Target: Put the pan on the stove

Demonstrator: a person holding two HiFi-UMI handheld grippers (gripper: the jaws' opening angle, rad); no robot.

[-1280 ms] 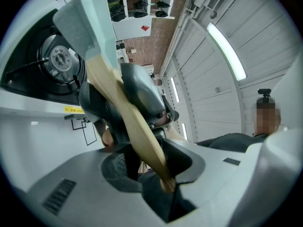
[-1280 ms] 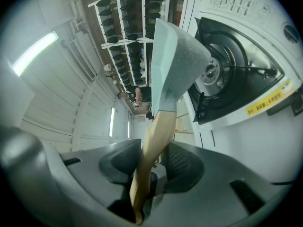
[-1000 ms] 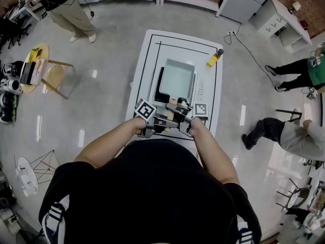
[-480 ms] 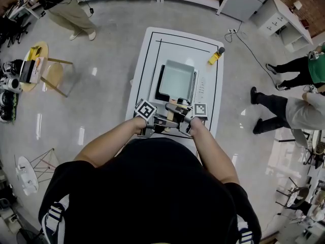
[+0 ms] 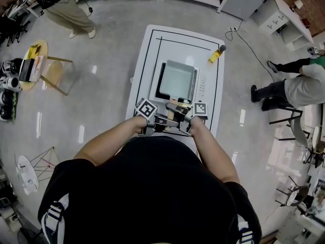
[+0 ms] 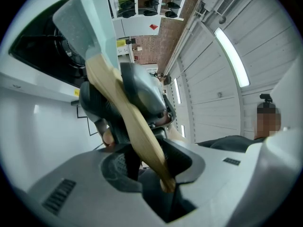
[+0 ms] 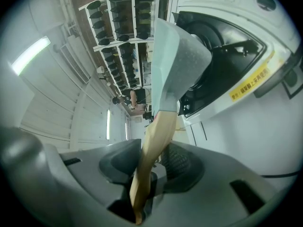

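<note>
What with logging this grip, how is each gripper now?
Left gripper: jaws closed on the pan handle.
Right gripper: jaws closed on the same handle.

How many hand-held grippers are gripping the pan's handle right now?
2. The left hand-held gripper clamps the wooden pan handle from the person's left, and the right hand-held gripper clamps it from the right. No other grippers are in view.

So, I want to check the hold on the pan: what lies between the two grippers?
The wooden handle of the pan. The head view shows it between the left gripper and right gripper, both shut on it.
</note>
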